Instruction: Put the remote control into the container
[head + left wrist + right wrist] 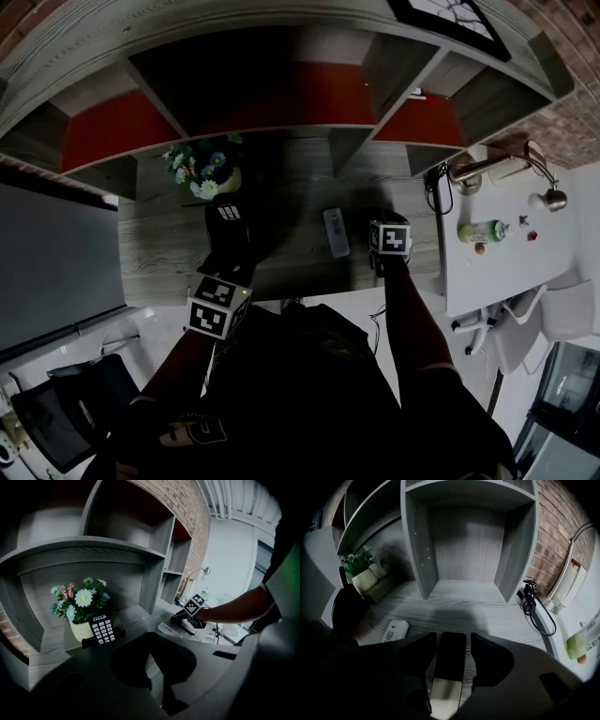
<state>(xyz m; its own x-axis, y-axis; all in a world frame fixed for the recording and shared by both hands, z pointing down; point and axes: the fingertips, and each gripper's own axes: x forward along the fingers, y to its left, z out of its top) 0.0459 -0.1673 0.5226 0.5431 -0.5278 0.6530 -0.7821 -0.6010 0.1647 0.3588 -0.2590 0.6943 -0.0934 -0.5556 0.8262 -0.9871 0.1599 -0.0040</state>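
Observation:
A black remote (449, 660) with a silvery near end lies flat on the grey desk (291, 202) between the jaws of my right gripper (453, 638). The jaws stand open, with strips of desk showing on both sides of the remote. A white remote (336, 232) lies just left of that gripper (382, 220). The black container (101, 638) stands in front of the flowers and holds a black keypad remote (101, 627) upright. My left gripper (150, 637) is near the desk's front edge, short of the container, its jaw tips together with nothing between them.
A pot of flowers (208, 173) stands behind the container. Open shelf bays (464, 536) rise along the back of the desk. A black cable (532, 599) lies at the desk's right end. Further right, a white table (506, 253) carries a bottle and a lamp.

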